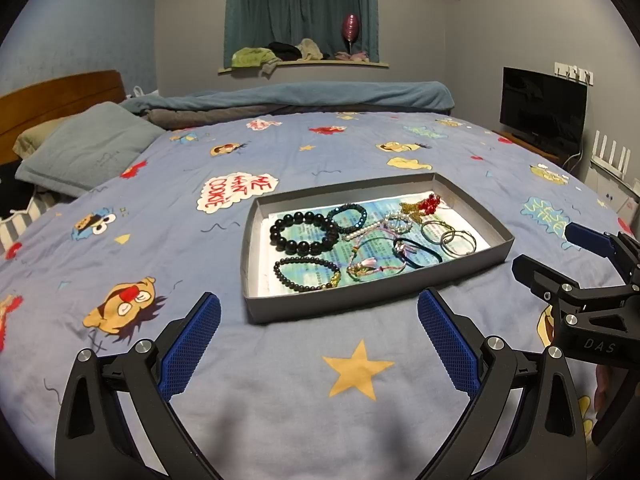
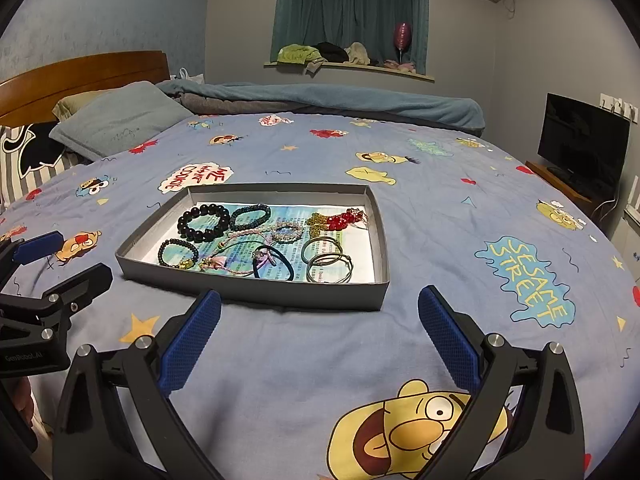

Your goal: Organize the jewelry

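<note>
Grey tray (image 1: 372, 300) of bracelets (image 1: 304, 232) | ahead of both gaping jaws; untouched

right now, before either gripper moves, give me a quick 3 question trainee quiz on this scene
1. True or false: the left gripper is shut on a bracelet.
2. Where does the jewelry lie? A) in the tray B) loose on the bedspread C) on the pillow
3. Fill in: the red beads lie at the tray's ___ side, far or near.

Key: 1 false, both it and the right gripper are open and empty; 2 A; 3 far.
</note>
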The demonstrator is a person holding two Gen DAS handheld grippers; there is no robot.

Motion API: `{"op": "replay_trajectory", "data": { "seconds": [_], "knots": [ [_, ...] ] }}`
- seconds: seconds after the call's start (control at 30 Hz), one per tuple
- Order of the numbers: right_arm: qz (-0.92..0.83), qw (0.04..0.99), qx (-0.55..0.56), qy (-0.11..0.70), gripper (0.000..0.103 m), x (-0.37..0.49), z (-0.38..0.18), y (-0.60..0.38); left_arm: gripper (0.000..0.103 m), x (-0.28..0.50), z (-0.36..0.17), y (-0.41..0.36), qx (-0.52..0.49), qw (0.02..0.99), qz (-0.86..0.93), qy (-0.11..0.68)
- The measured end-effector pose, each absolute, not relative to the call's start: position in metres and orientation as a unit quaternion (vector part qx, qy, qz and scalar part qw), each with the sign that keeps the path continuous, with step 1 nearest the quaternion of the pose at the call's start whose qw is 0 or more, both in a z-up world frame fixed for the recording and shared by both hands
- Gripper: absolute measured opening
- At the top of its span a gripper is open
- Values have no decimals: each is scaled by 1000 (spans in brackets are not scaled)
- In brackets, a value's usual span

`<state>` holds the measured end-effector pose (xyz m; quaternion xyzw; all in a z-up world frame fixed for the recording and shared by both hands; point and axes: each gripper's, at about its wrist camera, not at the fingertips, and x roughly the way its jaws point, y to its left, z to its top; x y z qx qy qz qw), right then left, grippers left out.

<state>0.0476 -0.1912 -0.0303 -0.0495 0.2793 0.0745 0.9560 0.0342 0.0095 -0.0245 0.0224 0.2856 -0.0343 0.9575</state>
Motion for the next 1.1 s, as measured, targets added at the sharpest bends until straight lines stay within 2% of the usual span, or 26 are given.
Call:
{"op": "replay_trajectory", "data": {
  "seconds": [0.8,1.1],
  "knots": [
    [76,955,-54,282,97,47,-31,-191,98,36,-26,8,26,957,-37,285],
    [81,953,-54,288,97,49,-34,-191,98,45,-33,13,24,950,-24,310]
  ]
}}
